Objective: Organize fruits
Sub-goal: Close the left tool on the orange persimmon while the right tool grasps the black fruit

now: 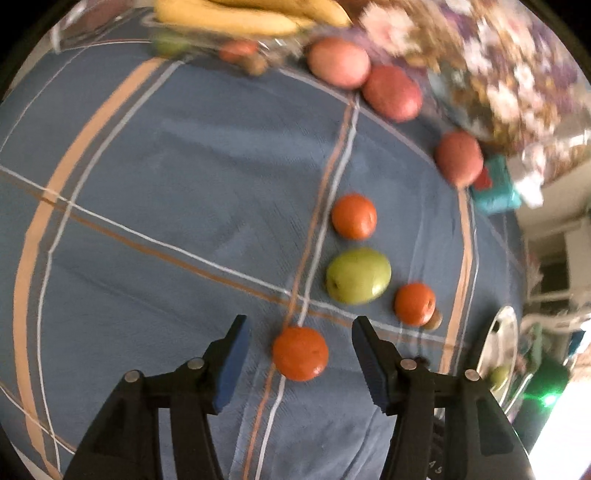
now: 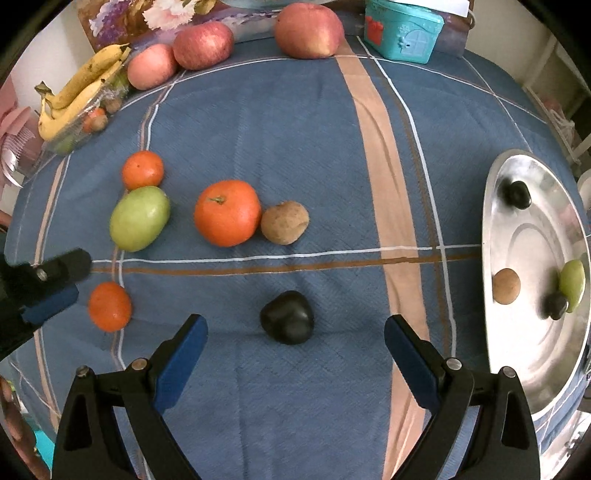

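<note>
In the left wrist view my left gripper [image 1: 300, 325] is open, pointing down at the blue checked cloth [image 1: 166, 184]. A small orange [image 1: 300, 352] lies between its blue pads, with a gap on each side. The right wrist view shows the same orange [image 2: 109, 306] beside the left gripper [image 2: 79, 278] at the left edge. My right gripper [image 2: 295, 321] stands wide open over a dark, nearly black fruit [image 2: 287, 317] that lies untouched between its fingers. A silver tray [image 2: 524, 332] at the right holds two dark fruits, a brown one and a green one.
On the cloth lie a large orange [image 2: 227, 213], a brown kiwi [image 2: 284, 222], a green fruit [image 2: 139, 218] and another small orange [image 2: 143, 170]. Three apples [image 2: 308, 29], a teal box [image 2: 402, 29] and a clear box with bananas [image 2: 81, 88] line the far edge.
</note>
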A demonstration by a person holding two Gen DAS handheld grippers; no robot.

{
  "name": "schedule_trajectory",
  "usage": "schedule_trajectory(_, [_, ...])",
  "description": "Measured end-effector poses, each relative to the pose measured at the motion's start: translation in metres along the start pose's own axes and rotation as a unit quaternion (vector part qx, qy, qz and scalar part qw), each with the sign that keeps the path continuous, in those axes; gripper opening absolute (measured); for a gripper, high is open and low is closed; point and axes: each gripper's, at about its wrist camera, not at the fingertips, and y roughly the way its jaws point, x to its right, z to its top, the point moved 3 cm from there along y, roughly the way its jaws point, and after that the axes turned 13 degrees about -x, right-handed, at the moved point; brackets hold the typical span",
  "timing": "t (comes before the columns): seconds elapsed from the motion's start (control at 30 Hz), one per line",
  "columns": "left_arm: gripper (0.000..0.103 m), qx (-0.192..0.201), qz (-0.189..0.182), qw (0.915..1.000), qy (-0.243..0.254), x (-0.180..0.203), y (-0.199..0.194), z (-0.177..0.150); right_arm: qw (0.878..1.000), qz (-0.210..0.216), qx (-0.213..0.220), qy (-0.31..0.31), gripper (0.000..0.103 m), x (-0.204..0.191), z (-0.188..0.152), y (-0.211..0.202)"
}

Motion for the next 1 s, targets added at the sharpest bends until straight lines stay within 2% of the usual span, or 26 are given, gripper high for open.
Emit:
schedule_trajectory(0.3, [0.06,-0.019,0.05,0.9983,0.024,0.017,0.028,-0.007,1.0,-0.027,-0.008,0.0,0.098,-0.003,0.006,0.018])
schedule_trajectory(0.4, [0.06,-0.016,0.051,0.9983,0.022,0.02,0.029,-0.007,1.0,-0.028,-0.006,-0.002,0.103,-0.006,0.007,0.022])
schedule_trajectory(0.67, [0.06,-0.016,0.052,0.9983,0.024,0.015,0.027,-0.008,1.0,-0.027,-0.003,-0.002,0.103,-0.005,0.001,0.029])
schedule_trajectory(0.87, [0.06,-0.014,0.062,0.9976,0.026,0.023,0.029,-0.01,1.0,-0.027,-0.011,0.01,0.103,-0.003,0.002,0.029])
schedule_trajectory(1.0, [0.06,-0.014,0.067,0.9972,0.027,0.027,0.032,-0.01,0.999,-0.026,-0.032,0.014,0.103,-0.002,0.005,0.03])
